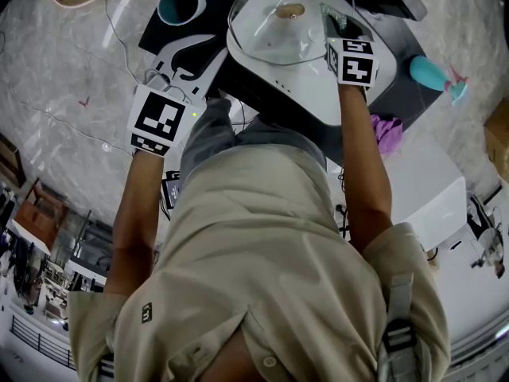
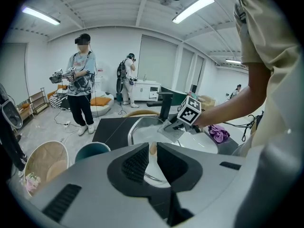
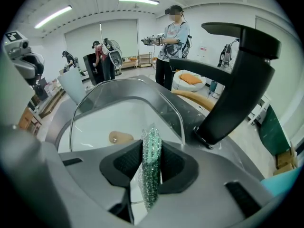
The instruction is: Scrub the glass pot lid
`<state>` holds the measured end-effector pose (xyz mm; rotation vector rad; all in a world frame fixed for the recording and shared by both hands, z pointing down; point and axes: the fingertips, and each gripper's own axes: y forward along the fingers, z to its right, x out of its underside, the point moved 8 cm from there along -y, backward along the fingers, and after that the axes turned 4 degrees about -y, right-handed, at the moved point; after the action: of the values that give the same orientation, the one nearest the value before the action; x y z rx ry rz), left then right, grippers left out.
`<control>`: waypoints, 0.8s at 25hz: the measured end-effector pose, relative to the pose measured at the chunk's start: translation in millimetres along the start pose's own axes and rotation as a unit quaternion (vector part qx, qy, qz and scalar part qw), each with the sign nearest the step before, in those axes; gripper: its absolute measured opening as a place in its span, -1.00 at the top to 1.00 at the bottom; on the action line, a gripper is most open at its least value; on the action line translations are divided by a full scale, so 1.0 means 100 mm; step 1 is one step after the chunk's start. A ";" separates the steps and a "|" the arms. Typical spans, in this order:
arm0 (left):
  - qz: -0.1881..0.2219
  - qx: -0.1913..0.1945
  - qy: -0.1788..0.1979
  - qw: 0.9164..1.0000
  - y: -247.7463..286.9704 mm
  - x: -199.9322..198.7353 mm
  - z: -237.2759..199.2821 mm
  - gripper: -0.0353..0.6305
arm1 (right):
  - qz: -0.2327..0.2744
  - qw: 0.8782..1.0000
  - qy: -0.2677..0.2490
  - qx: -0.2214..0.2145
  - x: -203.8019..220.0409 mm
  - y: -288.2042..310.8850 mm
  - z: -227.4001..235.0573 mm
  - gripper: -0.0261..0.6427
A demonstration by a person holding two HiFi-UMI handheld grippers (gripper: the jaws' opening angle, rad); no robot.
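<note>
The glass pot lid (image 1: 278,26) with a tan knob (image 1: 293,11) stands tilted over the white sink (image 1: 306,94). My left gripper (image 1: 219,58) is shut on the lid's near left rim; in the left gripper view the jaws (image 2: 152,158) pinch the metal-edged glass (image 2: 135,129), with the knob showing through the gap. My right gripper (image 1: 338,24) is shut on a green glittery scrub pad (image 1: 334,16), held against the lid's right side. In the right gripper view the pad (image 3: 152,151) stands on edge between the jaws (image 3: 151,167), just before the lid (image 3: 128,108) and its knob (image 3: 119,137).
A black faucet (image 3: 237,80) arches over the sink at the right. A teal cup (image 1: 181,5) stands on the dark counter at the left, a teal brush (image 1: 433,72) and a purple cloth (image 1: 387,132) at the right. Other people (image 2: 80,80) stand farther back in the room.
</note>
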<state>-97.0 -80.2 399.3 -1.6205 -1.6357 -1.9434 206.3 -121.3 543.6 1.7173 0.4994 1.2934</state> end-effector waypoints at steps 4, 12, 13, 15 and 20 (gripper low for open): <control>-0.001 0.001 0.003 1.000 -0.02 0.01 0.04 0.70 | 0.004 1.000 -0.001 0.000 -0.03 -0.04 -0.04 0.64; 0.002 0.002 0.008 1.000 -0.08 0.02 0.13 0.70 | 0.007 1.000 -0.001 -0.010 -0.07 -0.17 -0.20 0.64; 0.003 0.003 0.009 1.000 -0.09 0.02 0.14 0.70 | 0.009 1.000 -0.001 -0.010 -0.08 -0.19 -0.20 0.64; 0.003 0.004 0.010 1.000 -0.11 0.03 0.15 0.70 | 0.012 1.000 -0.001 -0.010 -0.12 -0.22 -0.22 0.64; 0.004 0.010 0.018 1.000 -0.18 0.02 0.20 0.70 | 0.022 1.000 0.003 -0.006 -0.19 -0.37 -0.25 0.64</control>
<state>-97.4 -56.5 385.8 -1.5744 -1.6273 -1.9352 183.7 -106.2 502.9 1.7238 0.4580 1.3302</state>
